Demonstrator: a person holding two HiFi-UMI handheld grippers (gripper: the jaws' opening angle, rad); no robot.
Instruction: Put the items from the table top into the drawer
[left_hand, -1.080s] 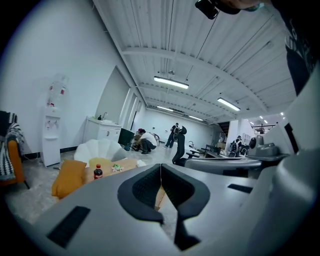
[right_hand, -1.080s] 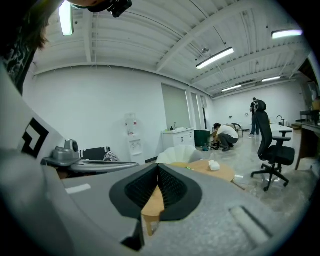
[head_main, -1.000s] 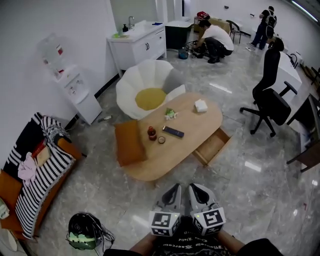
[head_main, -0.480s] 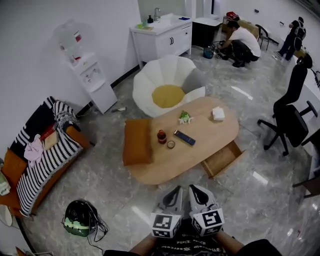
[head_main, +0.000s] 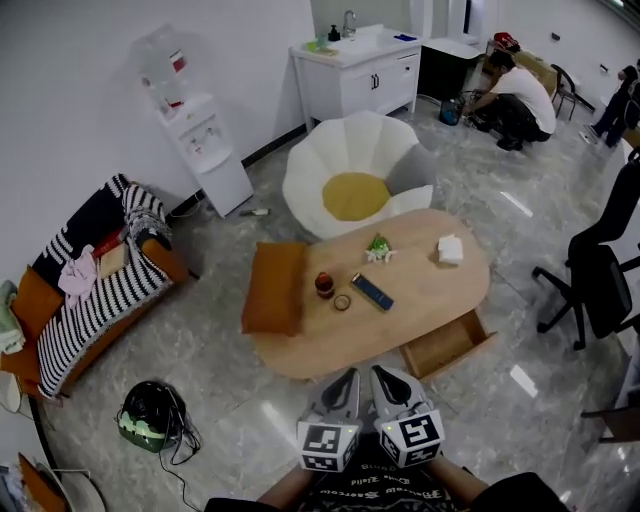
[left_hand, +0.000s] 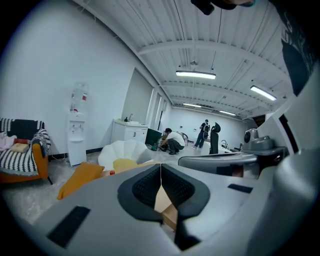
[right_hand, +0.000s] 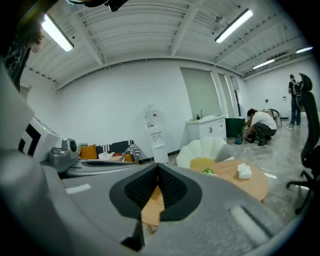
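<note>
**Get close first, then open the jaws**

Grey shiny floor fills this big room, and the wooden table stands in the middle of it, in front of the person. An orange cushion lies on the table's left end. The drawer is pulled out of the near side, toward the right, and it looks empty.

Both grippers are low in the head view, side by side and well apart from the table. The left gripper has its jaws pressed together with nothing in them. The right gripper is closed tight and empty too.

All the things to put away sit on the table top. They are a dark remote, a white pack at the far right end, a red jar, a small green thing and a little ring just beside the jar.

I think the step now is getting near the table. It would be best to stand by the drawer side without bumping the open drawer. The jaws should open wide before they reach for anything. The remote is nearest the drawer, so it makes a good first pick, held across its thin side. The jar should be held round its middle and kept upright. The ring is flat and may slip.
</note>
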